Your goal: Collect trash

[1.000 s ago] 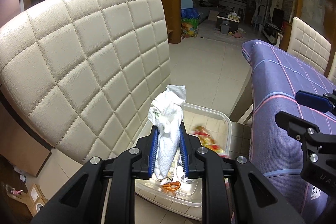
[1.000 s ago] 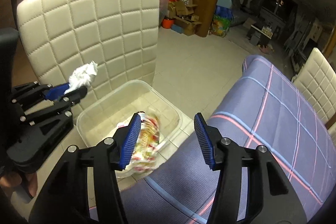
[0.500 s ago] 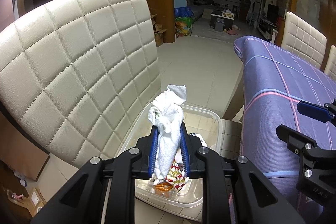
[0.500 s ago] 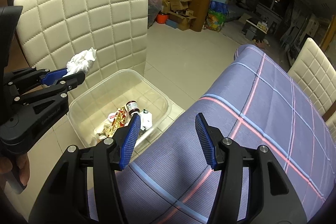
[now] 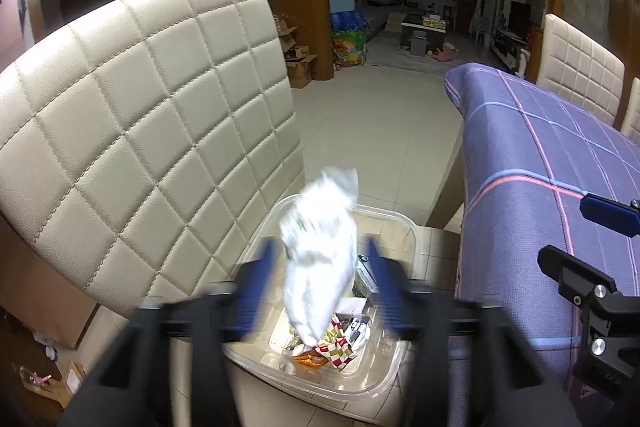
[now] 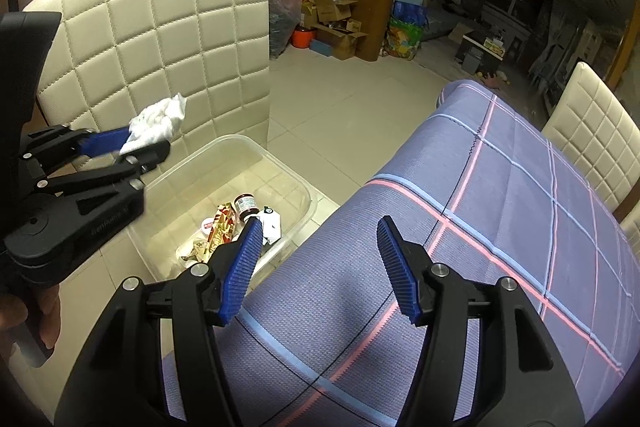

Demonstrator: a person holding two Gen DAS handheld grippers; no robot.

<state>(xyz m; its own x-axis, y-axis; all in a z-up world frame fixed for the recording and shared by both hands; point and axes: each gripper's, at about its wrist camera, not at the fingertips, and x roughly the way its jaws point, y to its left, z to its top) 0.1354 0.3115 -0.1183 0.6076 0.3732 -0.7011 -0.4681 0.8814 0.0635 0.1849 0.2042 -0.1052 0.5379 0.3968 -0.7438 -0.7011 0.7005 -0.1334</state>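
1. Tissue (image 5: 320, 251), white and crumpled, sits between the left gripper (image 5: 320, 283) pads above the clear bin (image 5: 352, 391); the jaws have just been opening, blurred, with gaps on both sides of it.
2. Bin stands on the tiled floor (image 5: 372, 131), squeezed between a cream chair back (image 5: 140, 131) and the table's cloth-covered edge (image 6: 460, 227); wrappers (image 6: 218, 231) and a small jar (image 6: 246, 205) lie inside.
3. Right gripper (image 6: 320, 267) angles downward over the cloth, jaws apart and empty, having just widened.
4. Open floor stretches beyond the bin.
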